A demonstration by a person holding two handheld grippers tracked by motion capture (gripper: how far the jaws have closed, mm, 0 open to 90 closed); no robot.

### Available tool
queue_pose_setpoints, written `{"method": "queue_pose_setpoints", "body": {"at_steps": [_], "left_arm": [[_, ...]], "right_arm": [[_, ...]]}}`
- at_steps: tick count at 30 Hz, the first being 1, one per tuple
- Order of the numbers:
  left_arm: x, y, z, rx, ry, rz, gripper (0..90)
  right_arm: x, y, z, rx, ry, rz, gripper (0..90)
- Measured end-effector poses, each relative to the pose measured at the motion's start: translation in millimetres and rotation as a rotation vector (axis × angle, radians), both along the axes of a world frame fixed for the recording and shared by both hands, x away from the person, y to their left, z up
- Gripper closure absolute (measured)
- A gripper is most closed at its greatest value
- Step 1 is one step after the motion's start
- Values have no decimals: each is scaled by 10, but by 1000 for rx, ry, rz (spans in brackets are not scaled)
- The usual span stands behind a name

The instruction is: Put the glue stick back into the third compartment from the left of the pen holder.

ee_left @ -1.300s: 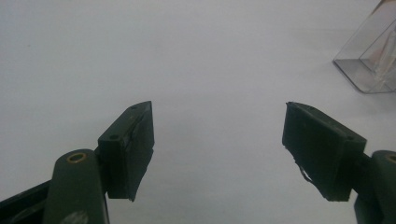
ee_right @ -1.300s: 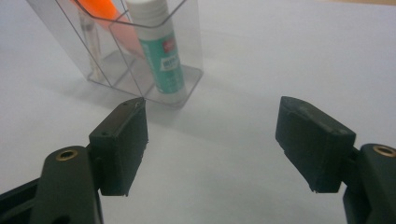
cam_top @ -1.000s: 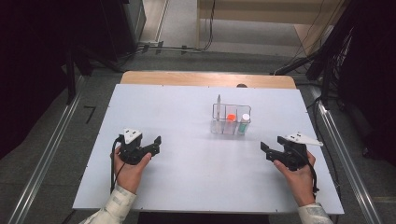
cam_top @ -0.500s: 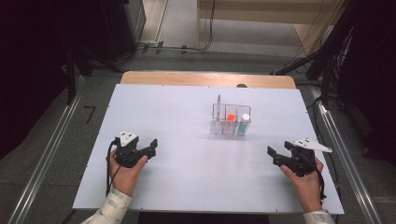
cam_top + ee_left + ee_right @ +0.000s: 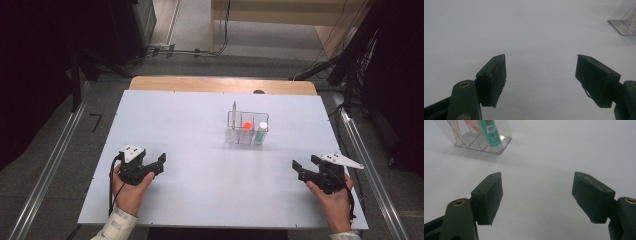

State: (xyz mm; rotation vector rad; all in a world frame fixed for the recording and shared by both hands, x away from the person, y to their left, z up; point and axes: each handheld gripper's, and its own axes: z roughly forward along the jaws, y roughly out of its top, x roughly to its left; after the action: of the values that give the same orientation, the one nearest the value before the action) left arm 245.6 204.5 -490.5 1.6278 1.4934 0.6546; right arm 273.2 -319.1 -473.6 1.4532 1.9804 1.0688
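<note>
From above, the left gripper (image 5: 159,163) and right gripper (image 5: 303,168) rest low on the white table (image 5: 200,150), jaws spread, holding nothing. The clear rack (image 5: 247,128) (tubes standing inside) sits well apart, beyond them. The left gripper view shows its corner; the right gripper view shows its green tube (image 5: 489,132).

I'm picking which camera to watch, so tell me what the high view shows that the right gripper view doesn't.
High view alone: both hands, the left tool, the whole white table, the floor around it, and an orange-capped item in the clear organizer.

Right gripper view alone: a close look between the right tool and its wide-open, empty jaws, plus lettering on the green tube.

Both: the organizer, the green tube and the table surface.
</note>
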Motion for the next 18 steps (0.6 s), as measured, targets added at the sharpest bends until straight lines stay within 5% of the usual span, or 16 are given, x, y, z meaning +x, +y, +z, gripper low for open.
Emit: {"method": "queue_pose_setpoints", "body": {"at_steps": [18], "left_arm": [[-175, 196, -16, 11, 2, 33, 245]], "right_arm": [[-44, -97, -20, 0, 6, -29, 230]]}}
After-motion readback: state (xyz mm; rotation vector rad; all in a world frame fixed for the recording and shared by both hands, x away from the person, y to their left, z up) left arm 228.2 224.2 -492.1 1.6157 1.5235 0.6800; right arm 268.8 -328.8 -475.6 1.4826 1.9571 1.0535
